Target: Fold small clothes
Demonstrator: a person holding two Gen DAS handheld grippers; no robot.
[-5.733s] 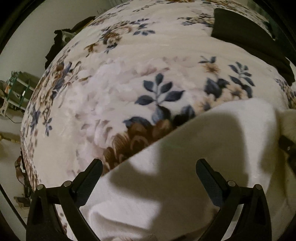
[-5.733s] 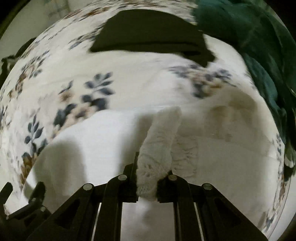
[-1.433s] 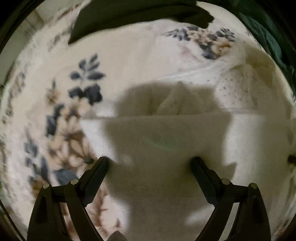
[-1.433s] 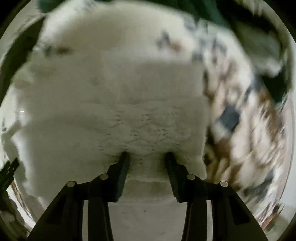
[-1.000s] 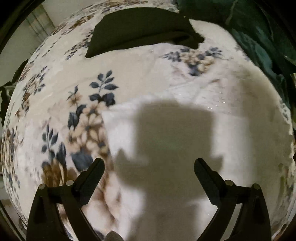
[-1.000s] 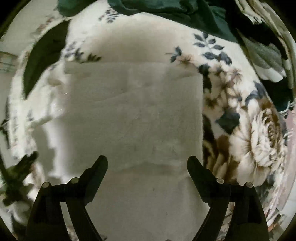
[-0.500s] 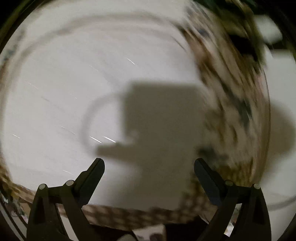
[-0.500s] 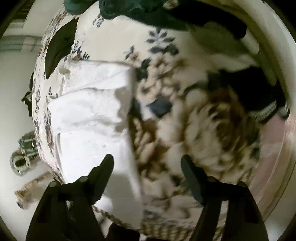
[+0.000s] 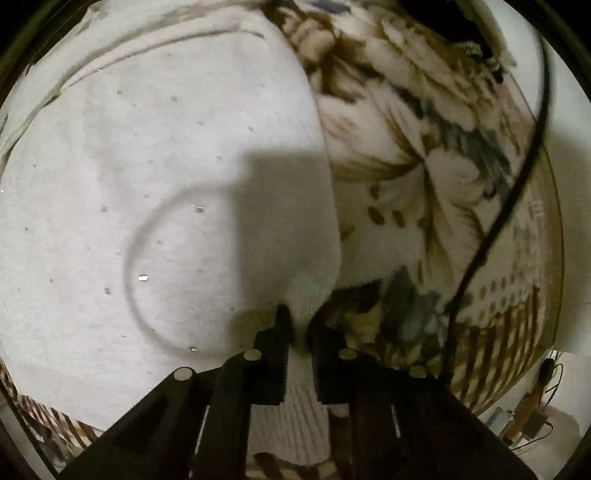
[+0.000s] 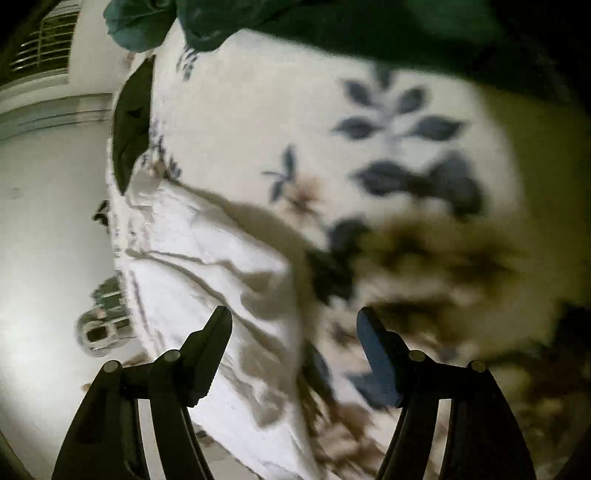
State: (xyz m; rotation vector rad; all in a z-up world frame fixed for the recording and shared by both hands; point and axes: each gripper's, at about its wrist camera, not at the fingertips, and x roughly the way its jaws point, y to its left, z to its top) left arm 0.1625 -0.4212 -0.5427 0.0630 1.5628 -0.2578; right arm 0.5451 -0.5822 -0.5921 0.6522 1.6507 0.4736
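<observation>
A white knit garment point(image 9: 155, 192) lies folded flat on the floral blanket point(image 9: 424, 184). It fills the left of the left wrist view. My left gripper point(image 9: 301, 328) is shut on the garment's ribbed near corner at its right edge. In the right wrist view the same white garment point(image 10: 207, 280) lies on the left of the blanket point(image 10: 369, 155), with creases across it. My right gripper point(image 10: 295, 332) is open and empty, hovering over the garment's right edge.
A dark green heap of clothes point(image 10: 351, 33) lies at the far end of the bed. A folded black garment point(image 10: 131, 125) lies at the far left. A black cable point(image 9: 517, 184) crosses the blanket on the right. The bed edge and floor point(image 10: 48, 229) are at left.
My left gripper was open above the garment and has now shut on its ribbed corner. My right gripper has stayed open and swung to the garment's right edge.
</observation>
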